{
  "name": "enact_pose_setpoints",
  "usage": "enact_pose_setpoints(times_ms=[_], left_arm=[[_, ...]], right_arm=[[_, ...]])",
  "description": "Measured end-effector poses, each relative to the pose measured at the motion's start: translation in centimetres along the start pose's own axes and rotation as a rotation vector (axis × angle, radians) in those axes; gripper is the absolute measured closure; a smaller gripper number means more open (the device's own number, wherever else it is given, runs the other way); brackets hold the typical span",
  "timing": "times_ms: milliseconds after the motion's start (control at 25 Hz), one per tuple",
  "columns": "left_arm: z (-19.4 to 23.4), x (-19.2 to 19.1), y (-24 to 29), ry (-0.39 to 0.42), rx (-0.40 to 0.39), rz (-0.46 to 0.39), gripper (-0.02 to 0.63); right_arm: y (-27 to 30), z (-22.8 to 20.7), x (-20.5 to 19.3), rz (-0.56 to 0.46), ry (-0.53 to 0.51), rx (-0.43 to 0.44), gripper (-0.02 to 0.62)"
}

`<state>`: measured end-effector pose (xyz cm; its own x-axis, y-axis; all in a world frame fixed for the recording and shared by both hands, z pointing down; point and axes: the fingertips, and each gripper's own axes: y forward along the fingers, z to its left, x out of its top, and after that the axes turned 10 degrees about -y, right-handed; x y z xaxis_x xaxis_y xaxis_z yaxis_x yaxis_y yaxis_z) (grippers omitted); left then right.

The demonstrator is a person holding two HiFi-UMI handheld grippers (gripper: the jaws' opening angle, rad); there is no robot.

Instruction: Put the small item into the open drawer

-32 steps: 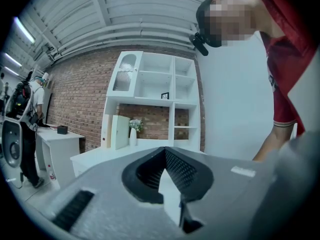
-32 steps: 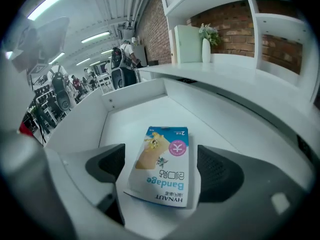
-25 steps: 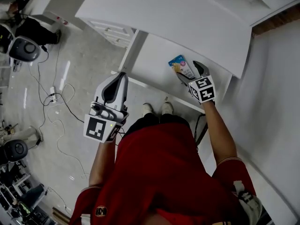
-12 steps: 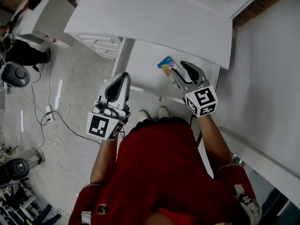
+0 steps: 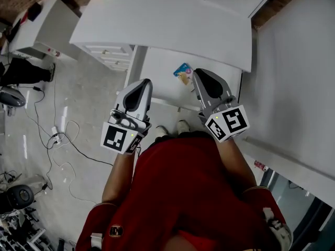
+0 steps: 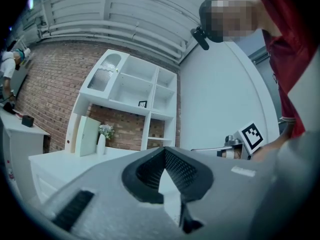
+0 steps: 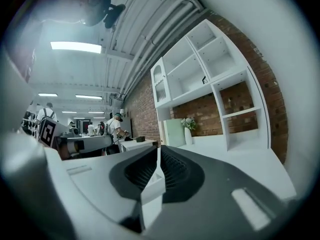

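Observation:
The small item (image 5: 182, 72), a blue, yellow and pink packet, lies flat on the floor of the open white drawer (image 5: 157, 69) under the desk top (image 5: 167, 20). My right gripper (image 5: 198, 73) hovers just right of the packet and clear of it. Its jaws are closing, and in the right gripper view (image 7: 159, 149) they meet with nothing between them. My left gripper (image 5: 146, 82) hangs over the drawer's front left corner. The left gripper view shows that gripper (image 6: 164, 150) shut and empty.
A white drawer unit (image 5: 112, 54) stands left of the desk, with cables (image 5: 57, 135) on the floor beside it. A white wall panel (image 5: 293, 88) runs along the right. My shoes (image 5: 180, 125) are below the drawer front. A white shelf unit (image 6: 130, 91) stands behind the desk.
My right gripper, open over the packet a second ago, has drawn back toward me and shut empty. The packet stays in the drawer. The left gripper has kept its place.

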<state>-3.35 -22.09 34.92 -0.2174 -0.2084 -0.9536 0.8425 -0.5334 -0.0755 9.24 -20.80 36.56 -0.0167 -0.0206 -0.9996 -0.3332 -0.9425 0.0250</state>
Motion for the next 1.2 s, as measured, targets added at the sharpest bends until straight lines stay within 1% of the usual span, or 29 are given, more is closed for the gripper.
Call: enact_pose_setpoints(times_ms=[120, 200, 480, 720, 1200], left_arm=[[-0.6, 0.1, -0.2, -0.003, -0.022, -0.005, 0.604], [-0.9, 0.2, -0.3, -0.004, -0.034, -0.004, 0.604], [-1.3, 0.2, -0.3, -0.014, -0.059, 0.000, 0.604], [-1.5, 0.5, -0.1, -0.013, -0.074, 0.002, 0.604], [-1.4, 0.2, -0.4, -0.016, -0.060, 0.001, 0.604]], right_arm=[[-0.7, 0.9, 0.4, -0.015, -0.007, 0.001, 0.580], [-1.2, 1.4, 0.5, -0.020, -0.007, 0.002, 0.583], [-2.4, 2.8, 0.2, -0.032, 0.001, 0.016, 0.583], [-3.1, 3.0, 0.6, -0.052, -0.016, 0.009, 0.583], [-4.0, 2.7, 0.3, -0.057, -0.028, -0.002, 0.583]])
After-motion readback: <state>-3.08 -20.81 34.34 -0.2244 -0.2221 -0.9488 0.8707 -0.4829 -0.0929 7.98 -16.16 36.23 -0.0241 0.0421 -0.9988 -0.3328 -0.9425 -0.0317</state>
